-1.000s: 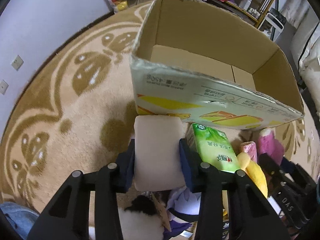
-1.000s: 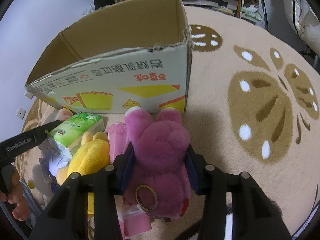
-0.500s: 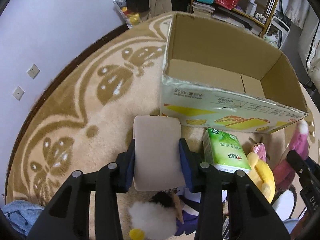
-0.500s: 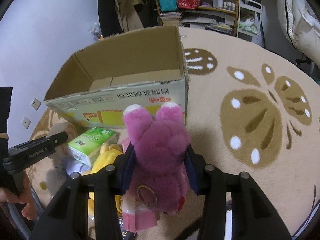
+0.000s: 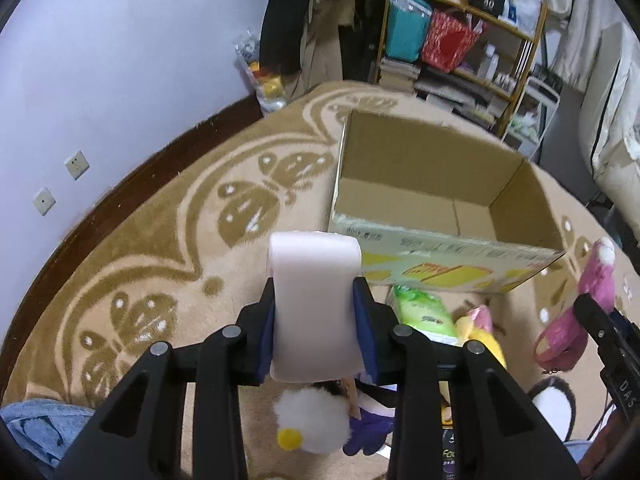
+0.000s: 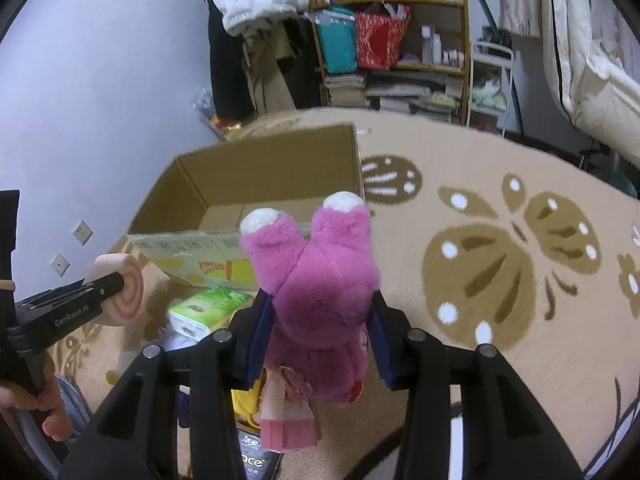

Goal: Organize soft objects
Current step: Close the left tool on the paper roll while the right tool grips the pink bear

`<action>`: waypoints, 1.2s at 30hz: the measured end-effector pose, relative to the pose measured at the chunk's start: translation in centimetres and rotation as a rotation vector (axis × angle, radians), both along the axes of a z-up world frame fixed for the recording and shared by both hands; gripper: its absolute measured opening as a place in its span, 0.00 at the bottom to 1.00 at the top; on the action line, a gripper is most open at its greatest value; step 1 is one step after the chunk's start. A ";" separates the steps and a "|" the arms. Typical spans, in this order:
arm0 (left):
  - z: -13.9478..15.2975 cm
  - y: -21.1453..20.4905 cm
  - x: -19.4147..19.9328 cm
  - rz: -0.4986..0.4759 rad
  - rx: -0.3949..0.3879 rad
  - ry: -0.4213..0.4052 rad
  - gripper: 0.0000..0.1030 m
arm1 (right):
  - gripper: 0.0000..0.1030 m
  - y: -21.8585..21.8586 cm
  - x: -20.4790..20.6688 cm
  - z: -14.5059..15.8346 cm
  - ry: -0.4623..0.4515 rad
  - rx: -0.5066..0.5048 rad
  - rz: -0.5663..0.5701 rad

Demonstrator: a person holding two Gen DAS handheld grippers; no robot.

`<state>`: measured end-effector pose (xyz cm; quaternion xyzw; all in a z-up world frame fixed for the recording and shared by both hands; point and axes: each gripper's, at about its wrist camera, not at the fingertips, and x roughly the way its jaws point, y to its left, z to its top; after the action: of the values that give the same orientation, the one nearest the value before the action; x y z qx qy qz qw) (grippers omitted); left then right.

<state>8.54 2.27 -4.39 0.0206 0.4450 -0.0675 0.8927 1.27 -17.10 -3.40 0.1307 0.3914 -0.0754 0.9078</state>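
Both tongs carrying soft items above the rug.
Left tongs [image 5: 316,312] are clamping the pink roll [image 5: 314,300] at frame centre; right tongs [image 6: 320,328] are squeezing the plush [image 6: 320,292], both raised, likely to clear the box [image 5: 436,184] rim ahead.

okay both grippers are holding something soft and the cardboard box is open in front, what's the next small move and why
Probably carry the left gripper forward over the near rim of the cardboard box and release there. It is shut on the pale pink roll cushion, held up just short of that rim, and the box floor looks bare. The right gripper, shut on the pink plush toy, can follow.
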 end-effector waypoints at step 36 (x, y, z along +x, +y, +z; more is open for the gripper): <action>4.8 -5.0 3.3 -0.126 0.040 -0.333 0.32 | 0.45 1.5 3.7 5.6 -0.264 -0.147 0.115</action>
<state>11.88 -2.75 0.40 0.0775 0.2901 -0.1102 0.9475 5.02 -15.56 2.20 0.0499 0.2690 -0.0340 0.9612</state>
